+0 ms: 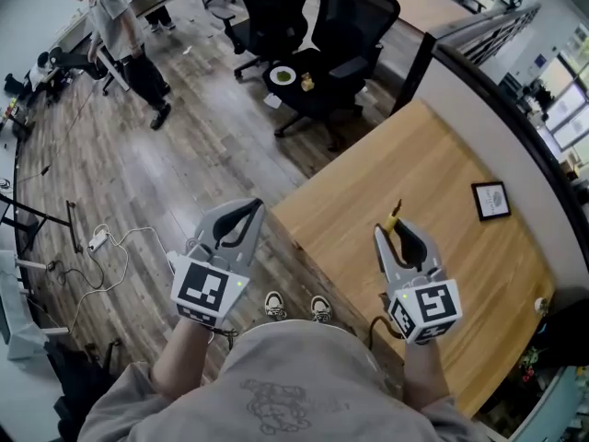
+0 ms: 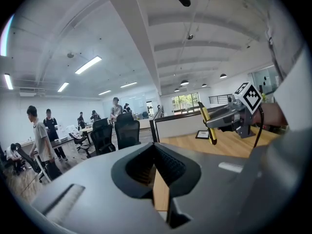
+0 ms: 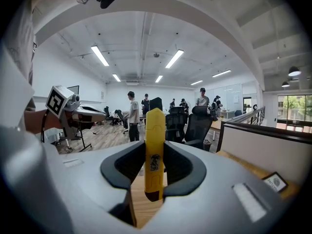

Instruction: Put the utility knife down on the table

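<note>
The yellow utility knife (image 3: 155, 126) stands upright between the jaws of my right gripper (image 3: 154, 149), which is shut on its lower half. In the head view the right gripper (image 1: 398, 232) hovers over the near left part of the wooden table (image 1: 442, 159), and the knife (image 1: 396, 216) pokes out past the jaws. My left gripper (image 1: 255, 206) is held left of the table's edge, over the floor, shut with nothing in it. The left gripper view looks across its closed jaws toward the knife (image 2: 206, 123) in the right gripper (image 2: 228, 116).
A small black picture frame (image 1: 490, 200) lies on the table near the low partition wall (image 1: 502, 122). Black office chairs (image 1: 342, 35) stand beyond the table's far corner. A person (image 1: 120, 30) walks at the far left, and cables (image 1: 101, 242) lie on the wood floor.
</note>
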The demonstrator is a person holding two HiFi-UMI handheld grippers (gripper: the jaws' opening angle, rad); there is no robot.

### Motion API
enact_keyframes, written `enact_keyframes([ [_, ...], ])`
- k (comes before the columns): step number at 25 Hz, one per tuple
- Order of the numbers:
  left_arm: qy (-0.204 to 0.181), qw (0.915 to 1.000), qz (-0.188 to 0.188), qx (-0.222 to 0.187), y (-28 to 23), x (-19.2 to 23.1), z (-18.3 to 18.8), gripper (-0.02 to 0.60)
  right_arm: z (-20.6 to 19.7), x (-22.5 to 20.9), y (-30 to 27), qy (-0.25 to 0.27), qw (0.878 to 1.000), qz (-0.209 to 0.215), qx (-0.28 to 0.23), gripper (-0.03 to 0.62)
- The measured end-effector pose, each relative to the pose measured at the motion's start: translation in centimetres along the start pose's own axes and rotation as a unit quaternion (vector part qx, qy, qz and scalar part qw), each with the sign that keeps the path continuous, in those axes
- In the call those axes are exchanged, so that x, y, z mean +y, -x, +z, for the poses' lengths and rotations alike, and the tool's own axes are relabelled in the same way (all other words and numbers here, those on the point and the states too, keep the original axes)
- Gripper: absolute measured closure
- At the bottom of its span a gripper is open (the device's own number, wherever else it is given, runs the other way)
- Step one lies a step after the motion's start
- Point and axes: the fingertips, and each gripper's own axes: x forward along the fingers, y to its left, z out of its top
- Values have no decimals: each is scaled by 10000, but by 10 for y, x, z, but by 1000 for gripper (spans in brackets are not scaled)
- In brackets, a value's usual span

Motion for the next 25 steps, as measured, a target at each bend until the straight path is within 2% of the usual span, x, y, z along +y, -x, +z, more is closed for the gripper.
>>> enact_keyframes([
  [7,0,9999,-29,157,-13,15,-21,580,-15,3,-33,18,9985,-33,551,470],
  [11,24,9994,-42,328,-25,22,-38,580,-40,1,-68,16,9947,33,1024,470],
  [18,242,9968,-53,757,-46,33,-91,580,-124,-7,-133,178,9758,207,2170,470],
  [25,478,9910,-151,1244,-61,40,-150,580,-196,7,-180,-50,9526,528,2996,470],
])
